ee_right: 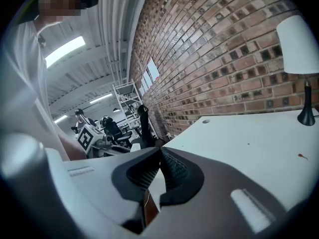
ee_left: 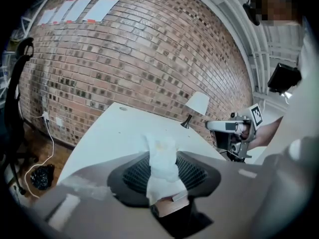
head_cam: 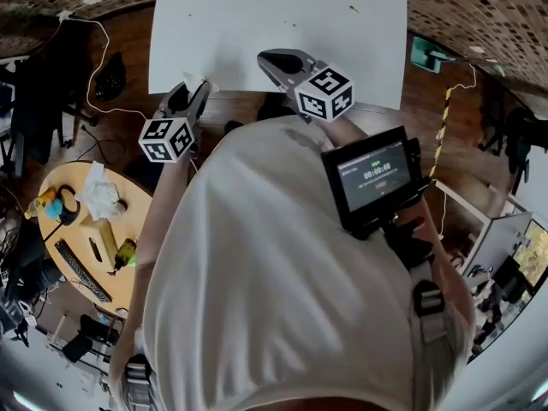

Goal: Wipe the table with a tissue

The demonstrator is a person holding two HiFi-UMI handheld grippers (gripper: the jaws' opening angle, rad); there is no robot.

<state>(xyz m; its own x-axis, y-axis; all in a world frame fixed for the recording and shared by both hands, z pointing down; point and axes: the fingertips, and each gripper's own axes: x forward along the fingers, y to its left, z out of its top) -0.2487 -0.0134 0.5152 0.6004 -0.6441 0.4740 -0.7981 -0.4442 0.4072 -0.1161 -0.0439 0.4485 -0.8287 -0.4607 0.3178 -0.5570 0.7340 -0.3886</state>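
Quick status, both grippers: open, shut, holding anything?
The left gripper is closed on the tissue.
The right gripper is closed, with nothing between its jaws.

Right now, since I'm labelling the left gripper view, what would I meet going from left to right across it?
Black chair → tissue → lamp → right tool
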